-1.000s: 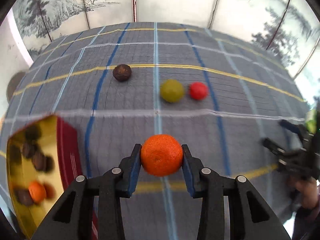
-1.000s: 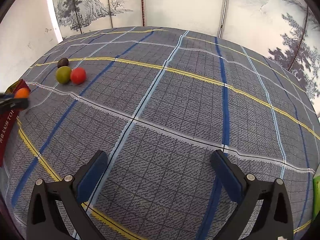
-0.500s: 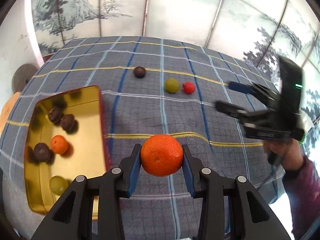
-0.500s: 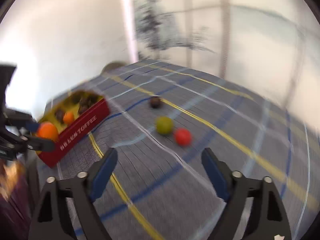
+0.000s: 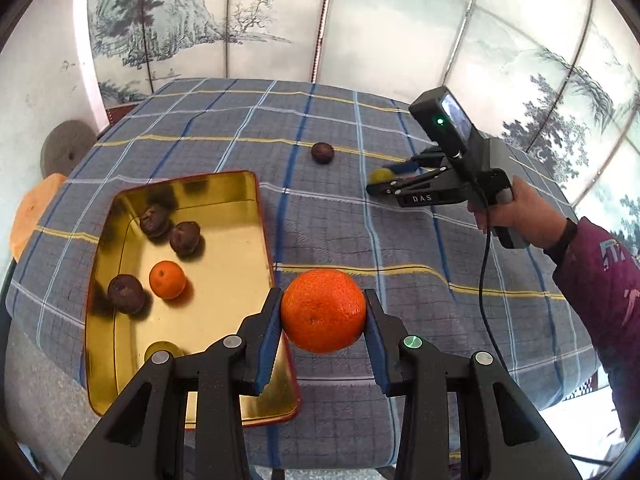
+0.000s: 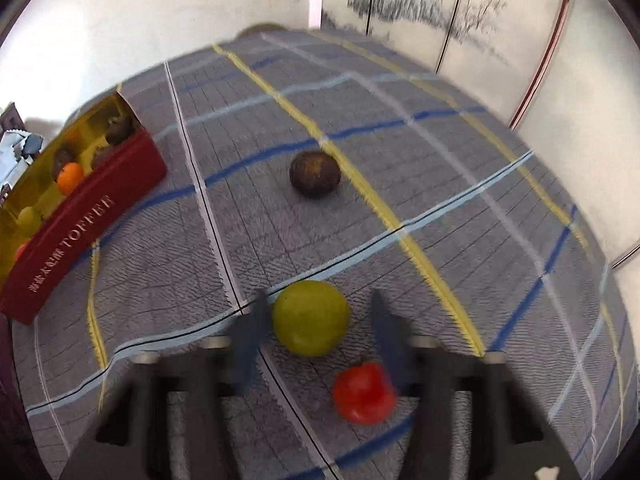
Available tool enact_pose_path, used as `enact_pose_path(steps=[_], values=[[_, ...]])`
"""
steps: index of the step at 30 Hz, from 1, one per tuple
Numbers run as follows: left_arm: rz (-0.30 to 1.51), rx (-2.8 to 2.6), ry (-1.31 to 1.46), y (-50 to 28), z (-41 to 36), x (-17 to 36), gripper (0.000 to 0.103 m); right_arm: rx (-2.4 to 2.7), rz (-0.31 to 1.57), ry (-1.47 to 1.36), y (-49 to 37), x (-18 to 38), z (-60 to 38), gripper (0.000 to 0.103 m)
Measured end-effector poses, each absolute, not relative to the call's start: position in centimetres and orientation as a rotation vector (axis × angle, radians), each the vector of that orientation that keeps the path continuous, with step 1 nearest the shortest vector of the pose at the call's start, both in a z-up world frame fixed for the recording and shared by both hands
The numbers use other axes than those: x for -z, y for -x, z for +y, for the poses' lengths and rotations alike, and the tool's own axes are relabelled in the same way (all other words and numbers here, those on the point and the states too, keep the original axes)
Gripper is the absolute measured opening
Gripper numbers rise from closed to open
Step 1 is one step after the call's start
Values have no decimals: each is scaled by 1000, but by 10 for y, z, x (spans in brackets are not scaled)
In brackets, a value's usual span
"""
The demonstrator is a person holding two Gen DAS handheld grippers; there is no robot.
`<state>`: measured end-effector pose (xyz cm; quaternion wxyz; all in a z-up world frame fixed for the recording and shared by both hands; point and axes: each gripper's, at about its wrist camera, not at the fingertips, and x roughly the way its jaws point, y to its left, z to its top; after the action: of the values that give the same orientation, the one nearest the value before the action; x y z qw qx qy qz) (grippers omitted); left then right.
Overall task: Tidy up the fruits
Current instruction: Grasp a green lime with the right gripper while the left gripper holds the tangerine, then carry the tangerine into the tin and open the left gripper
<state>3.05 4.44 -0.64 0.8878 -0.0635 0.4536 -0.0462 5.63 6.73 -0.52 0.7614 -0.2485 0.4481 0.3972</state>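
Observation:
My left gripper [image 5: 323, 312] is shut on an orange mandarin [image 5: 323, 310], held above the table beside the right rim of the gold-lined red tin [image 5: 120, 368]. The tin holds several dark fruits, a small mandarin [image 5: 167, 279] and a green fruit. My right gripper [image 6: 316, 322] is open and blurred, its fingers either side of a green fruit [image 6: 310, 317] on the cloth; a red fruit [image 6: 364, 393] lies just behind it. A dark brown fruit [image 6: 315, 173] lies farther out. The right gripper also shows in the left wrist view [image 5: 404, 178].
The table carries a grey plaid cloth [image 5: 344, 224]. The tin's red side [image 6: 80, 232] reads TOFFEE at the left of the right wrist view. Painted screen panels [image 5: 400, 20] stand behind the table. A grey disc and an orange object lie off the table's left edge.
My left gripper has risen and pulled back with the mandarin, bringing the whole tin into view. My right gripper has swung left and come down around the green fruit, narrowing its jaws.

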Motion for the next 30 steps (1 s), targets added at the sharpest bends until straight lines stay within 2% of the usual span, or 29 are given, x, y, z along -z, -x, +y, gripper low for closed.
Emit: enact_pose_path(steps=[4, 8, 15, 30], values=[[939, 78, 158, -28, 52, 9, 40, -825, 946, 492, -41, -1, 62, 32], [928, 56, 182, -22, 65, 10, 40, -869, 862, 275, 16, -26, 37, 32], [904, 27, 145, -14, 78, 18, 40, -723, 829, 89, 91, -15, -26, 32], [932, -29, 95, -31, 98, 49, 40, -580, 859, 76, 90, 1, -62, 33]])
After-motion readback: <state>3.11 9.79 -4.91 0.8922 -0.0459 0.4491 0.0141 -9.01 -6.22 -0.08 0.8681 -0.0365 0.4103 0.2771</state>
